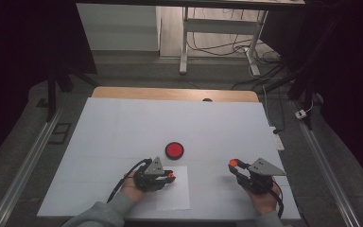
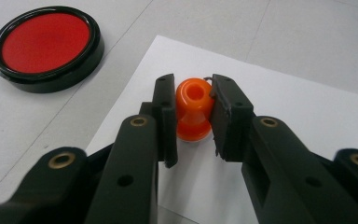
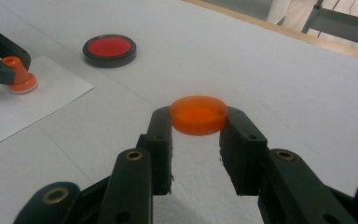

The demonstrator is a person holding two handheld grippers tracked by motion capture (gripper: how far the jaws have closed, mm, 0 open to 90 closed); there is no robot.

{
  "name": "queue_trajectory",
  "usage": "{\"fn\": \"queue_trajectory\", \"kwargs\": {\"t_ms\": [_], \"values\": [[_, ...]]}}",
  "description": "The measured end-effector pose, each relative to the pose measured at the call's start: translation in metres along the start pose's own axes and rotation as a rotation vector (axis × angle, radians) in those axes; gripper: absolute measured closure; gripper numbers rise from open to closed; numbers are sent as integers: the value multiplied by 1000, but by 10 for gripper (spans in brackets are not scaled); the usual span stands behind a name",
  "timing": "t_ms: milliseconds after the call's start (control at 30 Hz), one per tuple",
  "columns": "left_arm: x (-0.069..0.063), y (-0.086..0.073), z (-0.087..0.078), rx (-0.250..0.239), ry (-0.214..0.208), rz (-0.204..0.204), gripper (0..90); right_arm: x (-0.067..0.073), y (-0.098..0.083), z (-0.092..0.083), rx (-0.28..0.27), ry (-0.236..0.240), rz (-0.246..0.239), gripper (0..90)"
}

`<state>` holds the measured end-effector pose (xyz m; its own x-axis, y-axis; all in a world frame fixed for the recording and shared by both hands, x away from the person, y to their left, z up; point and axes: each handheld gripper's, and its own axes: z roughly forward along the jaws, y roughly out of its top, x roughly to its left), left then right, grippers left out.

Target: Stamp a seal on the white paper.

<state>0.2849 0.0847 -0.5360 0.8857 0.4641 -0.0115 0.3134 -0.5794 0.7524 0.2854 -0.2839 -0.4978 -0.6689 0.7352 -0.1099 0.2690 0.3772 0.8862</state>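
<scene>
A small orange stamp (image 2: pixel 194 108) stands with its wide base on a white paper sheet (image 2: pixel 284 107), and my left gripper (image 2: pixel 193 114) is shut on its body. The same stamp (image 3: pixel 19 75) and sheet (image 3: pixel 37 105) appear at the far left of the right gripper view. My right gripper (image 3: pixel 198 128) is shut on a flat orange cap (image 3: pixel 198 114), held a little above the table. A round black ink pad with a red face (image 1: pixel 174 150) lies between and beyond both grippers. From above, the left gripper (image 1: pixel 169 177) is over the sheet (image 1: pixel 175 194) and the right gripper (image 1: pixel 234 164) is to its right.
A white cover (image 1: pixel 123 127) spreads over the table, with a wooden edge (image 1: pixel 170 93) at the far side. Beyond it stand desk legs (image 1: pixel 184 42) and loose cables (image 1: pixel 269 80) on the floor. Metal rails (image 1: pixel 28 161) run along both sides.
</scene>
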Motion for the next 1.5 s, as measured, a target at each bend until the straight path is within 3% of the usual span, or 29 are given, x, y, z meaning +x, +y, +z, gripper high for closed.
{"fn": "queue_trajectory", "kwargs": {"t_ms": [533, 633, 700, 767, 867, 1200, 1500], "values": [[0, 0, 0, -2, -3, -6, 723, 0, 0, 0, -2, 1, -1, 643], [1, 1, -1, -24, -13, 20, 722, 1, 1, 0, 0, 2, -5, 643], [2, 3, -5, -83, -35, -6, 722, 1, 1, 0, -6, 4, -3, 643], [2, 7, -9, -111, -36, -6, 722, 0, 1, 0, -2, 3, -4, 643], [4, 9, -15, -140, -58, -39, 722, 0, 0, 0, -1, 4, -2, 643], [14, 11, -33, -199, -70, -121, 721, 3, 1, 2, -4, 14, -6, 643], [24, 13, -46, -206, -85, -151, 721, 4, 1, 3, 4, 21, -15, 643]]}}
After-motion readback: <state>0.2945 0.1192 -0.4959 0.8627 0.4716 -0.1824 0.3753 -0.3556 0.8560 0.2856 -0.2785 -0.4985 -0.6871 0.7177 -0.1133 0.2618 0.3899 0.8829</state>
